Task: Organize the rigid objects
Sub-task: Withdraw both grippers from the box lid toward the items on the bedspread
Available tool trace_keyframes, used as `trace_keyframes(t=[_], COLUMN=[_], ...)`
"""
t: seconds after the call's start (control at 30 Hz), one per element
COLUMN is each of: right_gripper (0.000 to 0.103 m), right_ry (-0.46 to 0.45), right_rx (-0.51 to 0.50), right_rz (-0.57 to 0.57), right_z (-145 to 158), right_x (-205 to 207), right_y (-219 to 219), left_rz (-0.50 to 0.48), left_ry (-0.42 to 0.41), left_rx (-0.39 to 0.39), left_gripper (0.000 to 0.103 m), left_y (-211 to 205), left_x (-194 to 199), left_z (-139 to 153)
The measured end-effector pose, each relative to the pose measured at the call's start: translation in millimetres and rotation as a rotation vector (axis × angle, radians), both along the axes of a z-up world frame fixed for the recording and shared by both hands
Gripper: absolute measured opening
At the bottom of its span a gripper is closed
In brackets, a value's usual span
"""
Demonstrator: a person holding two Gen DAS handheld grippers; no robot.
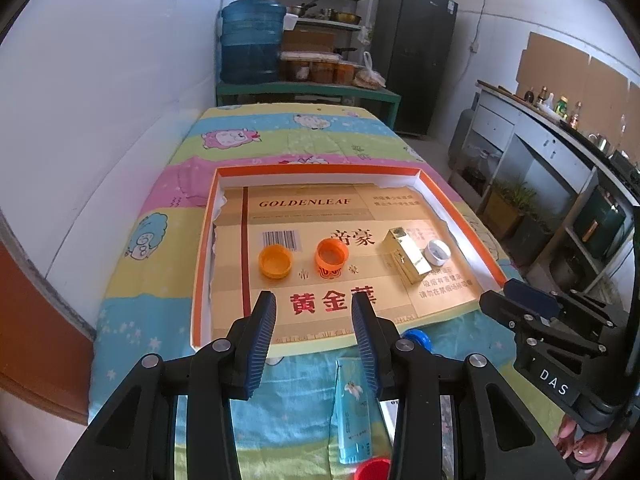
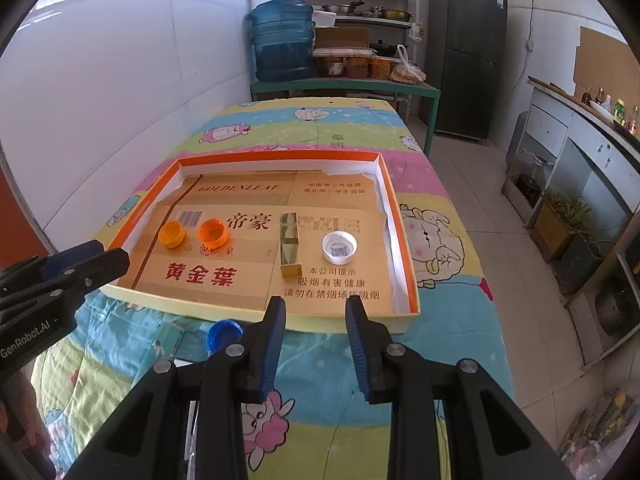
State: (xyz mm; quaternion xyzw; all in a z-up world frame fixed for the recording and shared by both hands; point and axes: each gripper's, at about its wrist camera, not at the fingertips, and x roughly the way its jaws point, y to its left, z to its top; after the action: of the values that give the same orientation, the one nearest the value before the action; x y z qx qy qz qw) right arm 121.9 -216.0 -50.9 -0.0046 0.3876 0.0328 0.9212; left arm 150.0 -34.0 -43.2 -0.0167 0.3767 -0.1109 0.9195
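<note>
A shallow orange-rimmed tray [image 1: 202, 240] [image 2: 394, 200] lined with cardboard lies on the bed. In it are a yellow-orange cap [image 1: 275, 261] [image 2: 172, 234], an orange cap [image 1: 331, 256] [image 2: 213, 233], a gold box [image 1: 408, 256] [image 2: 289, 244] and a white cap [image 1: 437, 251] [image 2: 339, 246]. In front of the tray lie a blue cap [image 1: 418, 338] [image 2: 224, 334], a teal tube [image 1: 354, 412] and a red cap [image 1: 372, 470]. My left gripper [image 1: 314, 304] is open and empty over the tray's near edge. My right gripper [image 2: 316, 308] is open and empty at the tray's near right.
The bed has a cartoon-print sheet [image 1: 240, 136] [image 2: 440, 240] and stands against a white wall on the left. A water jug [image 1: 252, 40] and shelves stand behind it. A fridge [image 2: 466, 56] and a counter [image 2: 580, 140] are to the right across a tiled floor.
</note>
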Motion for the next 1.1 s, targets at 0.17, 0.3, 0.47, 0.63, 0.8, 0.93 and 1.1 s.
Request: trace_keyframes(t=[0.17,0.3,0.47,0.63,0.8,0.93,1.1], right_gripper=[0.031,0.031,0.031,0.031,0.031,0.031,0.031], right_ry=[0.001,0.004,0.018,0.034,0.050,0.056,0.071], right_rx=[0.002,-0.001,-0.002,-0.003,0.004,0.003,0.007], right_rz=[0.001,0.004,0.012,0.020,0.027,0.034,0.038], right_z=[0.3,0.3,-3.4,-8.9,-13.4,-15.6,-20.2], right_x=[-5.0,-14.4,-26.2,-34.3,-41.6,-48.1,-53.6], right_y=[1.0,3.2,6.9,10.1,12.7,14.8,16.7], left_rz=[0.000,0.000,-0.004,-0.008,-0.011,-0.016,-0.017], left_ry=[-0.002,-0.001,0.004,0.016,0.029,0.038,0.050], left_rx=[0.006,0.006,0.006,0.007,0.003,0.001,-0.001], left_gripper=[0.041,0.041,0.041,0.041,0.041,0.041,0.041], left_y=[0.8,1.3,3.1,5.2,5.6,4.1,6.3], left_x=[-8.9,-11.7,-23.8,-34.5,-38.4,-43.0,-50.1], left_z=[0.2,0.0,-3.6,-8.3,-11.3,-14.6,-20.0])
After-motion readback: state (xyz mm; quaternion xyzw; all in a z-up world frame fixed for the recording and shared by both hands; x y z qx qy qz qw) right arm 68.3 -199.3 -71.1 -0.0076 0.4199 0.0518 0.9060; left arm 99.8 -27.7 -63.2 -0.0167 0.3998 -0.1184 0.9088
